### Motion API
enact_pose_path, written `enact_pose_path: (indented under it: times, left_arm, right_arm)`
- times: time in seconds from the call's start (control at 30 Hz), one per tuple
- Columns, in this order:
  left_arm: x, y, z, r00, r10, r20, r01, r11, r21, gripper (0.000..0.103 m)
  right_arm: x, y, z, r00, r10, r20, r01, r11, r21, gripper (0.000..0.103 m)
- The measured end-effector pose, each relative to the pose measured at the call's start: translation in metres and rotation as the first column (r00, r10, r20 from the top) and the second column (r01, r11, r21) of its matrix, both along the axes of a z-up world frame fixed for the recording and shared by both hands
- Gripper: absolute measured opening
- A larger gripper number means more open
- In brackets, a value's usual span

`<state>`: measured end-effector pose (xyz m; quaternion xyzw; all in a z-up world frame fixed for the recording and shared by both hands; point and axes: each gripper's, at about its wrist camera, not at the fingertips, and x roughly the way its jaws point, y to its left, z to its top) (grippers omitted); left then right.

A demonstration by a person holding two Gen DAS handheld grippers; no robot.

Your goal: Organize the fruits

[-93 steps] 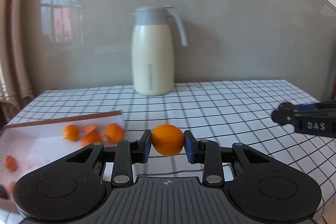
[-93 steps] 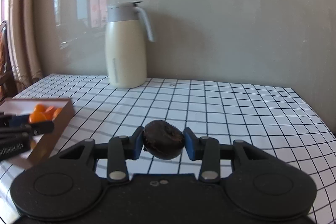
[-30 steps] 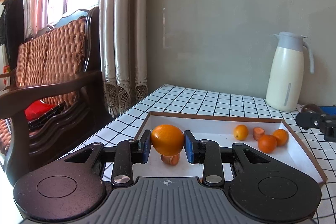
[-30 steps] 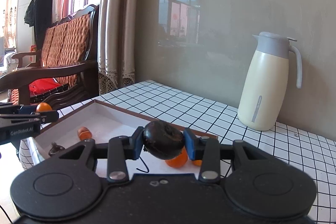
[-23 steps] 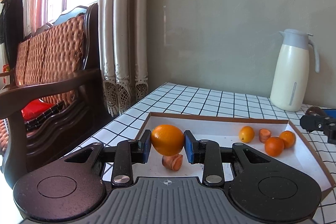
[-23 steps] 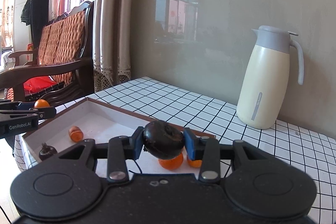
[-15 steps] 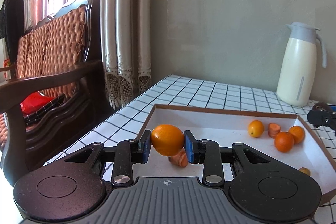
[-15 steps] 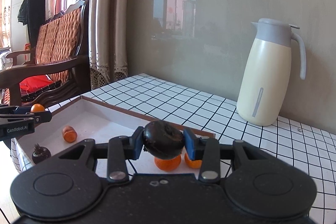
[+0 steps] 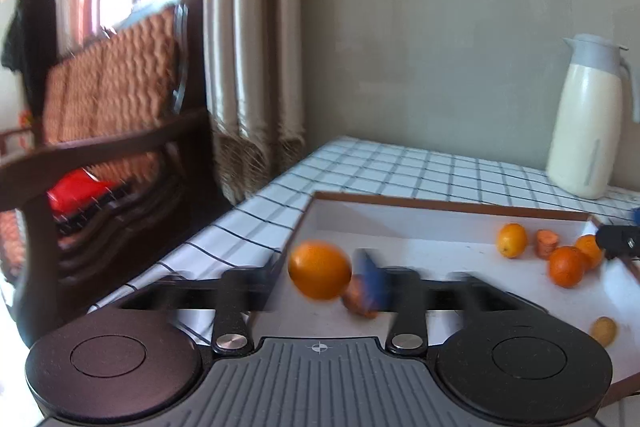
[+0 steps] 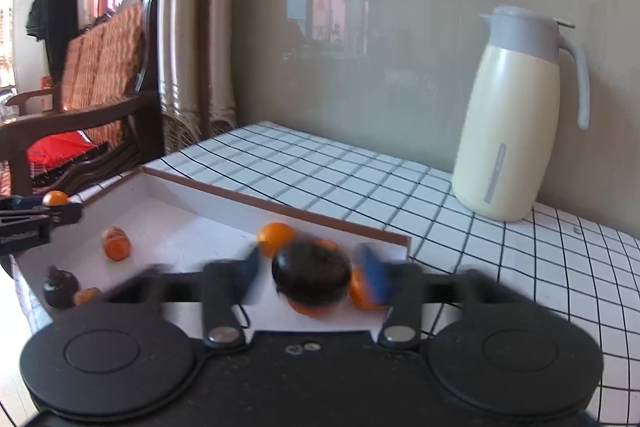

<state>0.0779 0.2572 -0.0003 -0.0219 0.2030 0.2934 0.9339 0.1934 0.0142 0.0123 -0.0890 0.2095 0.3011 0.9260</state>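
Observation:
My left gripper [image 9: 320, 273] is over the near left end of the white tray [image 9: 432, 223]. Its jaws are blurred and parting, and the orange [image 9: 319, 270] sits loose between them. My right gripper [image 10: 314, 277] is over the tray's right end [image 10: 180, 219]. Its jaws are also blurred and spread, with the dark round fruit [image 10: 312, 275] between them, no longer pinched. Several small oranges [image 9: 566, 265] and a carrot piece [image 9: 546, 243] lie in the tray. A small dark fruit [image 10: 60, 285] and an orange piece [image 10: 116, 243] lie near its left end.
A cream thermos jug [image 10: 516, 119] stands at the back of the checked tablecloth [image 10: 360, 167]. A wooden armchair [image 9: 108, 131] with a red cloth stands left of the table, by the curtains [image 9: 252, 47].
Both grippers have opened since half a second ago: the jaws have spread away from the orange and the dark fruit. Both grippers have also dipped a little toward the tray.

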Motion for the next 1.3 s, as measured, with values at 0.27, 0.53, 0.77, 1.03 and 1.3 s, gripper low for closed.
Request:
enact_pose_path:
  times: [0.27,0.53,0.77,1.03,1.3]
  left_arm:
    - [0.003,-0.003,0.001,0.999,-0.028,0.038,0.026,0.999,0.035,0.103]
    - [-0.002,-0.008,0.001,0.997,-0.03,0.065,0.028,0.999,0.017,0.103]
    - [-0.01,-0.008,0.005,0.999,-0.025,0.047,0.026,1.0,-0.011,0.103]
    - [-0.073,-0.045,0.039,0.991,-0.079,0.105,0.083,0.996,-0.03,0.103]
    - [-0.143,-0.107,0.046,0.982,-0.121,0.144,0.126,0.992,-0.023,0.103]
  right_arm:
    - [0.008,-0.001,-0.01,0.999,-0.038,-0.019,0.038,0.999,-0.002,0.097]
    - [0.001,-0.003,-0.009,0.999,-0.035,-0.019,0.035,0.999,0.001,0.097]
    - [-0.011,-0.005,0.004,1.0,-0.022,-0.008,0.022,1.0,-0.01,0.097]
    - [-0.065,-0.046,0.05,0.997,-0.02,0.075,0.016,0.999,0.051,0.097]
    - [-0.138,-0.119,0.06,0.994,-0.045,0.101,0.042,0.999,0.033,0.097]
